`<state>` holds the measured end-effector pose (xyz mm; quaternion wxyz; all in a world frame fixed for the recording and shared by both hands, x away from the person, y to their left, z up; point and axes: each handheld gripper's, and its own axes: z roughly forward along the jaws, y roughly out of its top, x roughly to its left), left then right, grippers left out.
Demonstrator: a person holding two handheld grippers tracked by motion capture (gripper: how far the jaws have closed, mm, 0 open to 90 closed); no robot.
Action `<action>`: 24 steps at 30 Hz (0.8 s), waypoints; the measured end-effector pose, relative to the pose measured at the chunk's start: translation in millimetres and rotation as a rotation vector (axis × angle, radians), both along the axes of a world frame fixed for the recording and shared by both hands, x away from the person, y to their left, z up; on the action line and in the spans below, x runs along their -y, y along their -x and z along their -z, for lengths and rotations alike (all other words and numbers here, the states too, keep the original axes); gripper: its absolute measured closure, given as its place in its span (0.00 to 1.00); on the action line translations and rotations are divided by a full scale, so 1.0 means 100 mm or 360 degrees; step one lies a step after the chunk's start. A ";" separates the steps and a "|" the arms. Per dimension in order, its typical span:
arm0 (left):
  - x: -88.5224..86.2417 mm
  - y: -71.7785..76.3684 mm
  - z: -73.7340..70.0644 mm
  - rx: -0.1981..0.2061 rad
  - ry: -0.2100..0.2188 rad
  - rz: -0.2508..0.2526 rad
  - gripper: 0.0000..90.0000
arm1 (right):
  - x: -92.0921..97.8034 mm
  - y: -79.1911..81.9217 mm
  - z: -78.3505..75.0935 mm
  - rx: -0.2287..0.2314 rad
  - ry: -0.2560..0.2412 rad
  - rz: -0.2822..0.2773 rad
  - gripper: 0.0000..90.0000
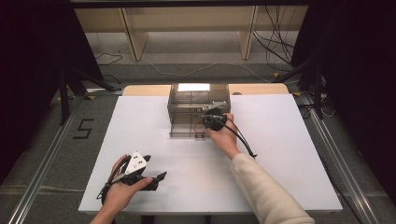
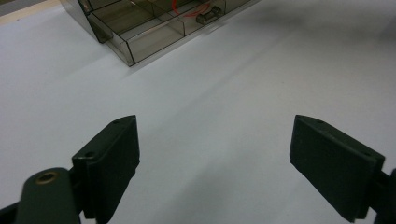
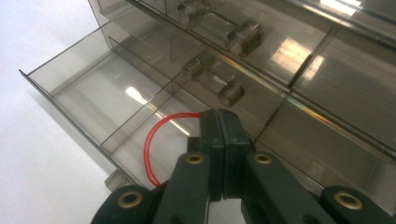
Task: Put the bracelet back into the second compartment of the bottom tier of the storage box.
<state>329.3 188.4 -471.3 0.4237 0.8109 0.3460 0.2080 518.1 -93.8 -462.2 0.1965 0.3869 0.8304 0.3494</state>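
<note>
A red band [image 3: 150, 148] hangs as a loop in the open drawer [image 3: 88, 88] of the smoky cabinet [image 1: 198, 109], far on the white surface [image 1: 280, 154]. The right gripper [image 3: 219, 122] pinches its upper end, jaws closed. The left gripper [image 2: 215, 154] idles near the front edge, jaws wide.

Smoky clear drawer box [image 1: 187, 105], bottom drawer [image 3: 93, 100] pulled open; red loop [image 3: 152, 144] inside.
</note>
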 end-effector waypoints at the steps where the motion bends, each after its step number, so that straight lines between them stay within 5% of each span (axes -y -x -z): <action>1: 0.00 0.00 0.00 0.0000 0.0001 -0.0001 0.18 | 0.00 0.00 0.00 -0.0007 -0.0003 -0.0003 1.00; 9: 0.00 0.00 0.00 0.0000 0.0002 -0.0002 0.18 | -0.05 0.01 0.03 -0.0046 -0.0025 -0.0041 0.99; 24: 0.00 0.00 0.00 -0.0003 -0.0001 -0.0004 0.18 | 0.05 0.05 -0.06 -0.0129 -0.0101 -0.0049 0.68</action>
